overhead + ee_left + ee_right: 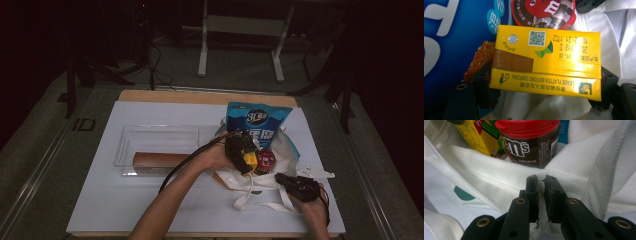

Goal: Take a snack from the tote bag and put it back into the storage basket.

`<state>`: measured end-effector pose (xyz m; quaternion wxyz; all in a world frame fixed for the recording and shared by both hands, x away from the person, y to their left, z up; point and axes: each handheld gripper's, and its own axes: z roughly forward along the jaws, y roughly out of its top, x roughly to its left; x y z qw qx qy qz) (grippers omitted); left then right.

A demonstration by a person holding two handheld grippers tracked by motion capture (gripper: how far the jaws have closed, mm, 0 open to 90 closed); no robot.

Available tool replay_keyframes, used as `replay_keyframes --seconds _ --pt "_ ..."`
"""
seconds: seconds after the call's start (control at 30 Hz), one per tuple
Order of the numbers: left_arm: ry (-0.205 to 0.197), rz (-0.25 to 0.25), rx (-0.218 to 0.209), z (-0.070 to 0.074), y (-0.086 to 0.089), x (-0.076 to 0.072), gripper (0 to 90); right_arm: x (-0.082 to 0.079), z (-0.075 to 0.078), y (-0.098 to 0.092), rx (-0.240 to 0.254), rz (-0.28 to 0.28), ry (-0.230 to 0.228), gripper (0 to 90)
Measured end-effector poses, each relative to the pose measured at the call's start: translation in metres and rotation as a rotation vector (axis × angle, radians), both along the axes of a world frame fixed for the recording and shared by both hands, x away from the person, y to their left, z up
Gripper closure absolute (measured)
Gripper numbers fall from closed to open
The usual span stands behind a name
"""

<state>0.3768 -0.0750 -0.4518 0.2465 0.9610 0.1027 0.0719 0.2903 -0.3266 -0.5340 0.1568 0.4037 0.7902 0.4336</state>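
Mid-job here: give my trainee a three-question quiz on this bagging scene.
1. True or false: the left gripper holds the yellow drink carton.
2. What is the right gripper shut on? A) the white tote bag B) the red-lidded candy tub C) the blue snack bag
3. What lies in the clear tray at the left?

Key: 1 true; 2 A, the bag's edge; 3 a brown box.
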Motion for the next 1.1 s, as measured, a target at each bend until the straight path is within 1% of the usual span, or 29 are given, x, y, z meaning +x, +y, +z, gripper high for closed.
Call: replay_keyframes --seconds 0.1,0.3,0.4,0.47,0.73,0.83,0.9,1.03,1.1 --pt "0.001 -0.004 0.0 0.0 0.001 -0.001 27.3 0.0 0.0 0.0 0.002 0.0 0.0 81.5" --pt "-0.018 -0.016 0.003 0.001 0.001 -0.004 28.0 0.0 0.0 0.0 0.002 0.001 0.0 81.5" --pt "-0.015 -0.021 0.001 0.001 0.002 -0.003 28.2 0.0 0.0 0.0 0.003 0.001 0.0 81.5" --pt "-0.008 -0.015 0.0 0.001 0.002 -0.002 28.2 0.0 0.0 0.0 0.003 0.001 0.0 81.5" --pt "-0.011 -0.012 0.002 0.002 0.003 -0.003 28.2 0.0 0.0 -0.001 0.004 0.003 0.0 81.5" --pt "-0.02 -0.014 -0.007 0.005 0.005 -0.004 28.2 0.0 0.0 -0.001 0.005 0.003 0.0 81.4" --pt "-0.019 -0.014 -0.011 0.006 0.006 -0.004 28.2 0.0 0.0 -0.001 0.005 0.002 0.0 81.5" --pt "-0.009 -0.005 -0.039 0.012 0.013 -0.003 28.2 0.0 0.0 -0.001 0.006 0.002 0.001 81.4" --pt "-0.012 -0.006 -0.043 0.015 0.015 -0.003 28.2 0.0 0.0 -0.001 0.007 0.002 0.001 81.5"
